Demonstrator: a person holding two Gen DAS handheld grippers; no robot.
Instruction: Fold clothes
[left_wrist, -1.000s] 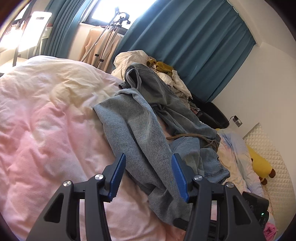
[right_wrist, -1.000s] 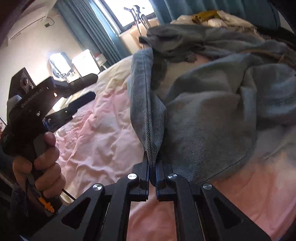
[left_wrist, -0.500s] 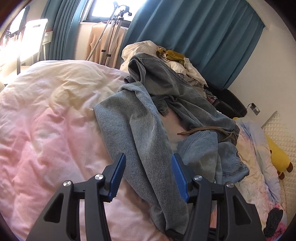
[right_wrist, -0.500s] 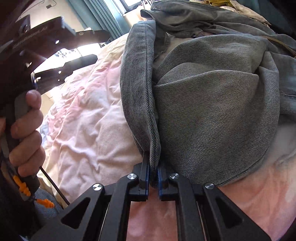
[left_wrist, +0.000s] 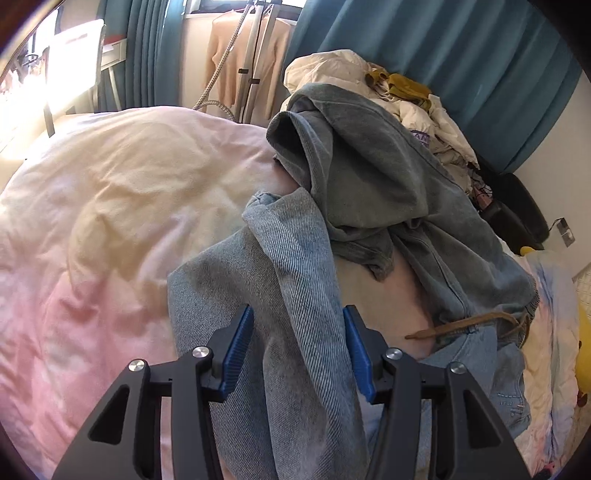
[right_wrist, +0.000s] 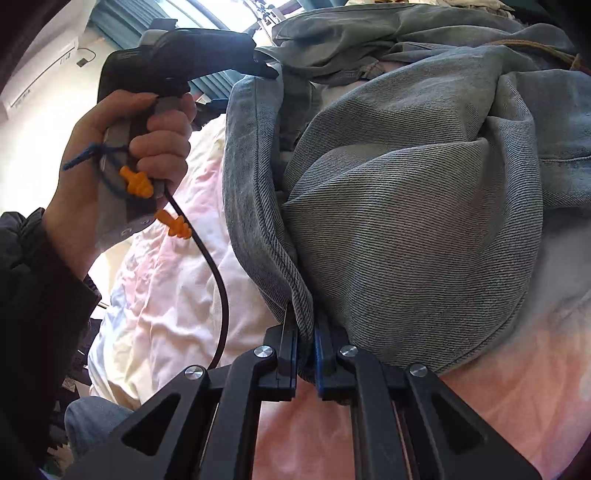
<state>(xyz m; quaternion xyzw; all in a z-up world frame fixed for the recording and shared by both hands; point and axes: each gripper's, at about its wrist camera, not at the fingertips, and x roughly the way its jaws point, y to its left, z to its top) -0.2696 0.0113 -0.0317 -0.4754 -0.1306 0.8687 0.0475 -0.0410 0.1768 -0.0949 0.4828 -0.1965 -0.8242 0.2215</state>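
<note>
A pair of grey-blue jeans (left_wrist: 295, 288) lies crumpled across a pink and cream duvet (left_wrist: 92, 229), filling the centre and right of the left wrist view. One denim leg runs from mid-frame down to the bottom edge, passing straight between the blue pads of the left gripper (left_wrist: 297, 347). Its jaws stand wide apart, one on each side of the leg; whether the pads (left_wrist: 236, 350) touch the cloth cannot be told, and nothing is pinched between them.

In the right wrist view the right gripper (right_wrist: 304, 347) sits at lower centre with its jaws drawn nearly together, clamping a seamed edge of the jeans (right_wrist: 406, 229). From that pinch the denim rises up and to the left as a taut fold, with a bulging mass of the same cloth to the right.

At upper left of that view a hand (right_wrist: 122, 155) grips the handle of the left gripper, whose black tip reaches the upper edge of the denim fold.

A brown belt (left_wrist: 465, 325) trails from the waistband at right. Behind, a heap of pale clothes (left_wrist: 388, 92) sits before teal curtains (left_wrist: 461, 55).
</note>
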